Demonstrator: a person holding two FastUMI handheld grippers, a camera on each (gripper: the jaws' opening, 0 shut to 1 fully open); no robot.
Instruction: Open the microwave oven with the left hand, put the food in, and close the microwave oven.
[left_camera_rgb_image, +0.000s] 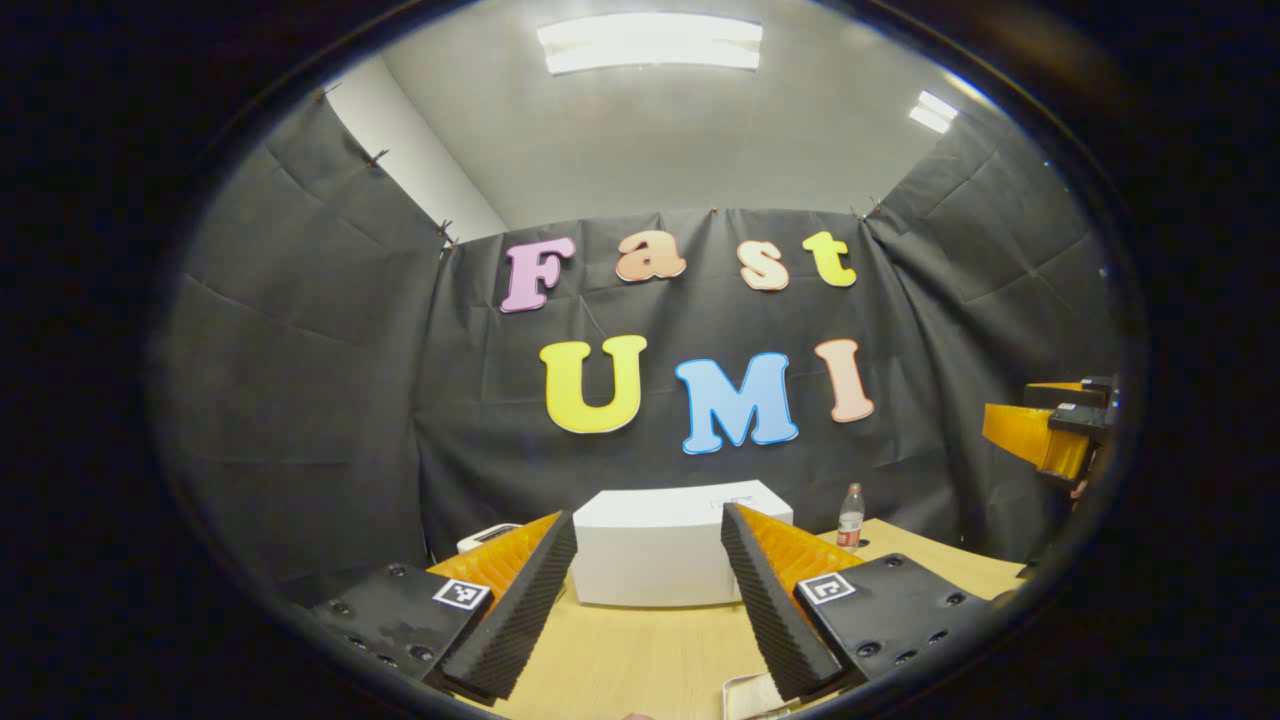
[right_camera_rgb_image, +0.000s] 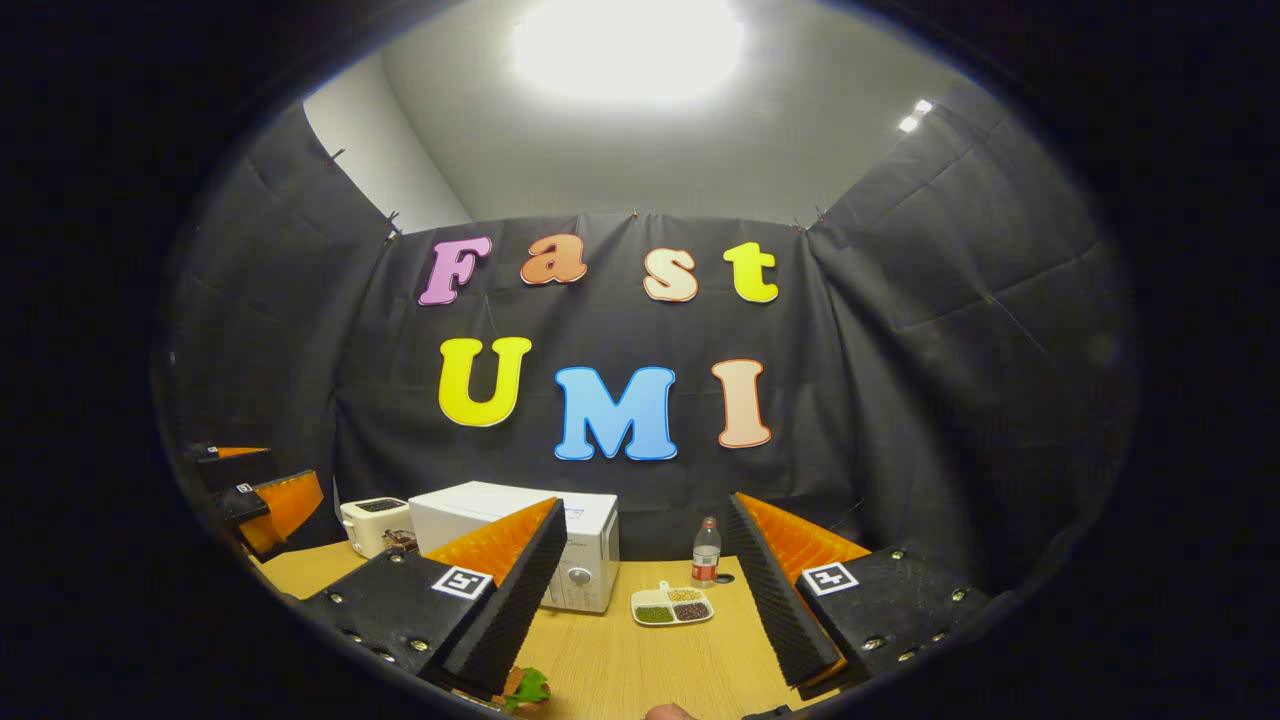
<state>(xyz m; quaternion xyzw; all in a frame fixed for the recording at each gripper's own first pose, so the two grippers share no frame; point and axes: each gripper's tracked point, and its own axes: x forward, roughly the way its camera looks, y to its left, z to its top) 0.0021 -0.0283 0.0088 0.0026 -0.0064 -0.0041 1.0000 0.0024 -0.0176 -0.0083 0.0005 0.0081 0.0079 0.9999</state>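
Both tools spread, empty; microwave (left_camera_rgb_image: 660, 545) ahead between left tool (left_camera_rgb_image: 648, 610) fingers; door seemingly shut; right tool (right_camera_rgb_image: 645, 600).

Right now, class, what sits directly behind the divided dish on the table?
A capped bottle stands just behind the dish, with the black cloth wall behind it. The microwave sits to their left, door shut, so its inside is hidden.
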